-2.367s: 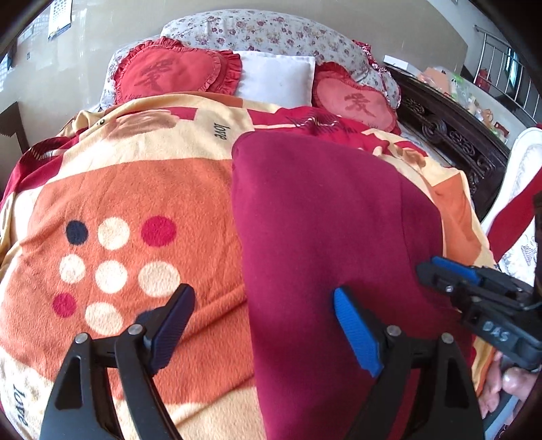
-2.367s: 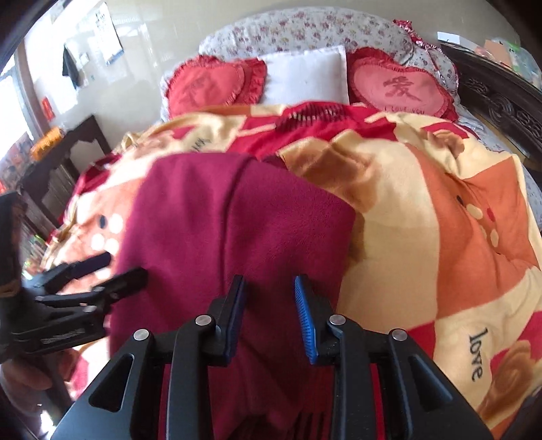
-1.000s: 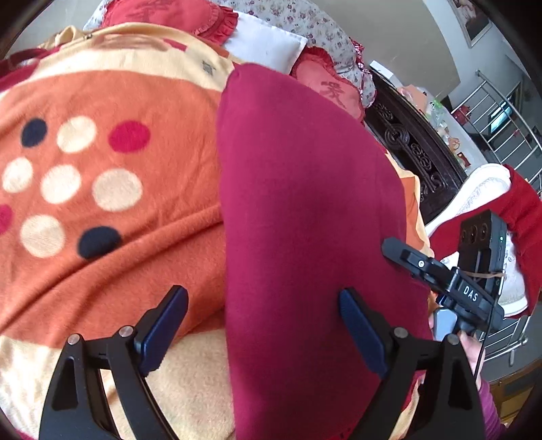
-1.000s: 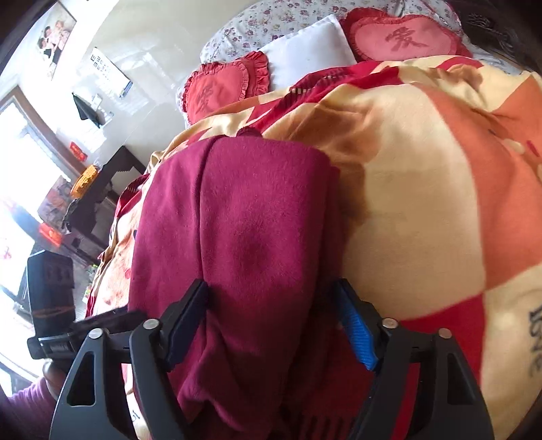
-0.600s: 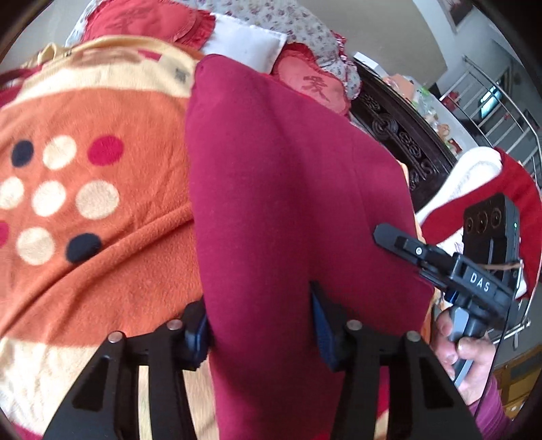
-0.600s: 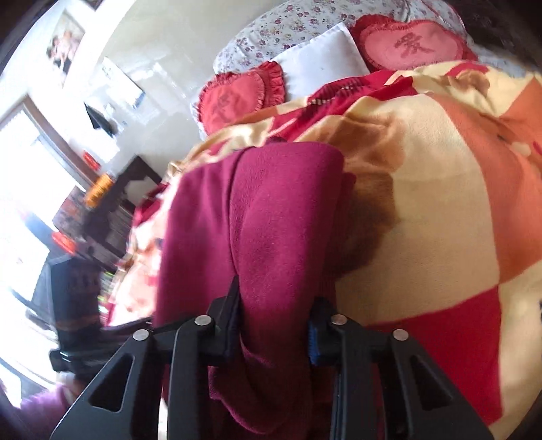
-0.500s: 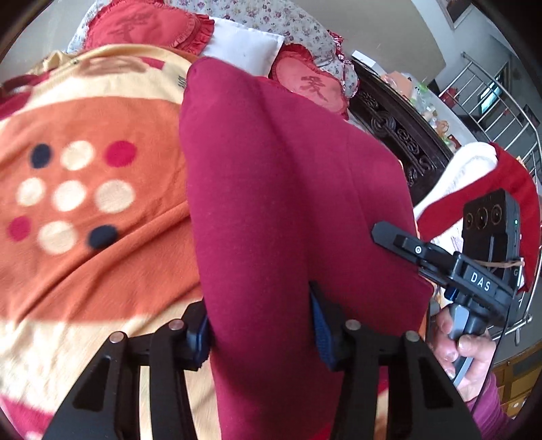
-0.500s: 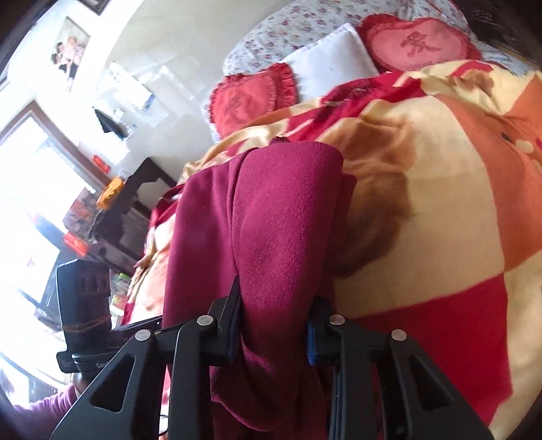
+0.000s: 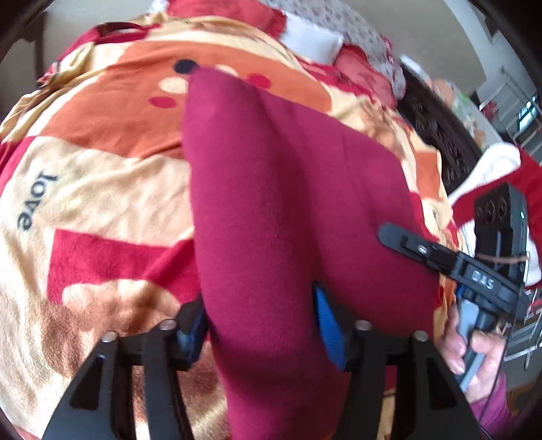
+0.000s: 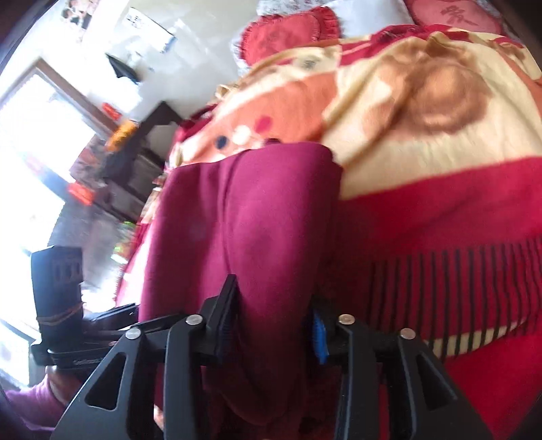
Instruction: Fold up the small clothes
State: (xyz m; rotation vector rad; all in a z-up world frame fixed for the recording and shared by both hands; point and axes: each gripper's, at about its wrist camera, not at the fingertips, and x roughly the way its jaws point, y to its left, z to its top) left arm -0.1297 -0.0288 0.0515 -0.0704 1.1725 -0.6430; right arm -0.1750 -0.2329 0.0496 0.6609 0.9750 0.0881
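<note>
Since the frames of half a second ago, the maroon garment [image 9: 271, 210] has been raised further off the blanket [image 9: 101, 189], and both cameras have been tipped down, so that less of the pillows at the far end is seen and more of the near blanket is shown.

At the near edge of the left wrist view, the garment is clamped by the left gripper [image 9: 261, 321]: its jaws are closed on a thick fold of cloth, with the blue pad [image 9: 327, 325] pressed into the fabric on the right. From there the cloth is stretched away toward a rounded far corner, which is held above the dotted orange patch of the blanket.

In the right wrist view, the same garment [image 10: 257, 216] is pinched by the right gripper [image 10: 274, 325], its jaws likewise shut on a bunched fold at the near edge. The cloth is seen draped between the two tools, sagging slightly in the middle.

To the right in the left view, the right gripper [image 9: 399, 237] is seen against the cloth edge, and the person's hand [image 9: 474, 348] is wrapped round its handle. A red heart-shaped cushion [image 10: 288, 30] is seen at the far end, beside a white pillow [image 9: 311, 37].
</note>
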